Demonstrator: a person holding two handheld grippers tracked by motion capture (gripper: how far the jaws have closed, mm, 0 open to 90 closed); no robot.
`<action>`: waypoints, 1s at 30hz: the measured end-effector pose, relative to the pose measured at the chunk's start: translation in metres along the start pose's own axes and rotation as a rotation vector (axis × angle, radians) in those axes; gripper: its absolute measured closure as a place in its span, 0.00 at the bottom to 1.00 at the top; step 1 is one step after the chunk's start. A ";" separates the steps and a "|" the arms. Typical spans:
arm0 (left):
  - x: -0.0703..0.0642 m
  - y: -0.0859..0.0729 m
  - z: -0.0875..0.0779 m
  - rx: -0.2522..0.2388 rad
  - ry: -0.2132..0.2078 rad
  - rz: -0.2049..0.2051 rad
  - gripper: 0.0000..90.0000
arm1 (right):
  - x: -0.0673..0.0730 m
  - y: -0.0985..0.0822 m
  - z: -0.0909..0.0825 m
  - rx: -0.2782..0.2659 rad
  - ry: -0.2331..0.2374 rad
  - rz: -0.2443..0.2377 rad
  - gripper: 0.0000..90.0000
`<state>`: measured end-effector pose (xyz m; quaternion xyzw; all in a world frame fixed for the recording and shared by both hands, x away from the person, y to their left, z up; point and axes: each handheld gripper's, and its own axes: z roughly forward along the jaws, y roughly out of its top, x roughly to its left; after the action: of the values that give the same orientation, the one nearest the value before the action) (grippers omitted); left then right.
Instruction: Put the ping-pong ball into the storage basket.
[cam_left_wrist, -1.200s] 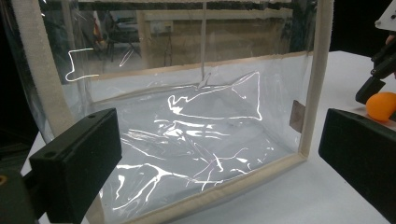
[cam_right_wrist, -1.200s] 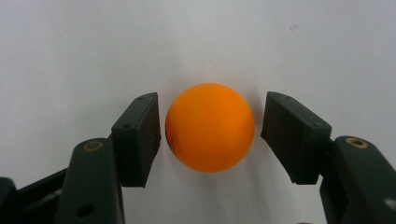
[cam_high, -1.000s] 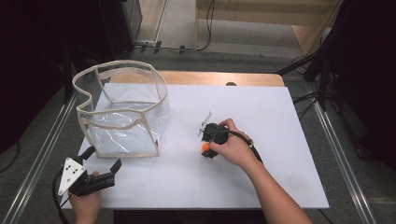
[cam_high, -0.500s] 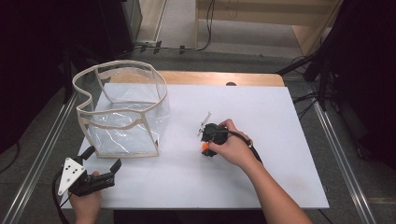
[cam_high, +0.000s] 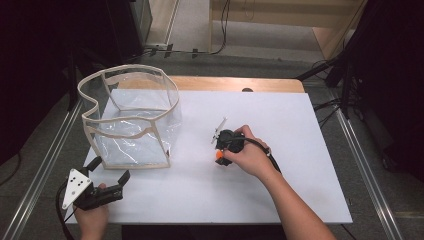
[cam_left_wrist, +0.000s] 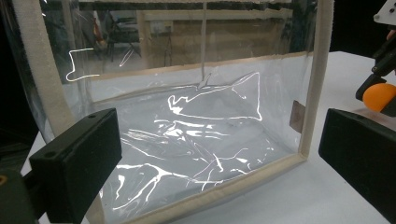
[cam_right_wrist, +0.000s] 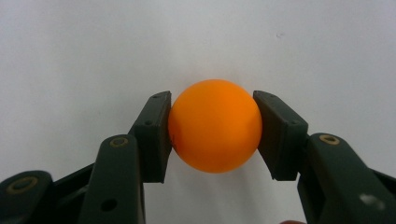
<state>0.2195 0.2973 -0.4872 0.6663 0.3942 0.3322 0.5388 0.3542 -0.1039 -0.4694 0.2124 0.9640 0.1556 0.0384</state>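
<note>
**Orange ball pinched at table centre, clear bag waiting at ten o'clock**

The right gripper (cam_right_wrist: 212, 133) has its two black jaws pressed against either side of an orange ball (cam_right_wrist: 215, 131), which sits on the white table (cam_high: 280, 200) just right of centre. The jaws have just been closing, and the ball now fills the gap between them, so the grip looks settled. Pinching across the widest part of the ball is probably meant to keep so round and light a thing from squirting out when lifted.

The clear bag (cam_high: 131, 122) stands upright at about ten o'clock from the ball, its cream-edged mouth open at the top, likely so the ball can be dropped in from above. The left gripper (cam_high: 107, 177) hovers at about seven o'clock from the bag, near its front lower corner, jaws spread wide with nothing between them. It seems placed to steady the bag, though it is not touching it.

From above, the right hand (cam_high: 250, 157) covers most of its gripper, and the ball (cam_high: 219, 156) shows as a small orange spot. Whether the ball is off the table I cannot tell. In the left gripper view, glare and creases on the plastic (cam_left_wrist: 201, 126) blur the bag's inside, and a small dark tag on its far wall is too small to make out
</note>
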 end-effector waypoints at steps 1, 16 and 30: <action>0.000 0.000 0.000 0.000 0.000 0.000 0.00 | -0.001 0.000 0.000 -0.007 -0.005 -0.004 0.53; 0.000 0.000 0.000 0.000 -0.001 0.000 0.00 | 0.000 0.012 -0.011 -0.003 0.003 -0.009 0.53; 0.000 0.000 0.000 -0.001 -0.001 -0.002 0.00 | -0.001 0.024 -0.021 -0.017 0.003 -0.041 0.53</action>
<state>0.2197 0.2972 -0.4872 0.6659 0.3941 0.3315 0.5398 0.3623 -0.0893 -0.4418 0.1919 0.9668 0.1633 0.0418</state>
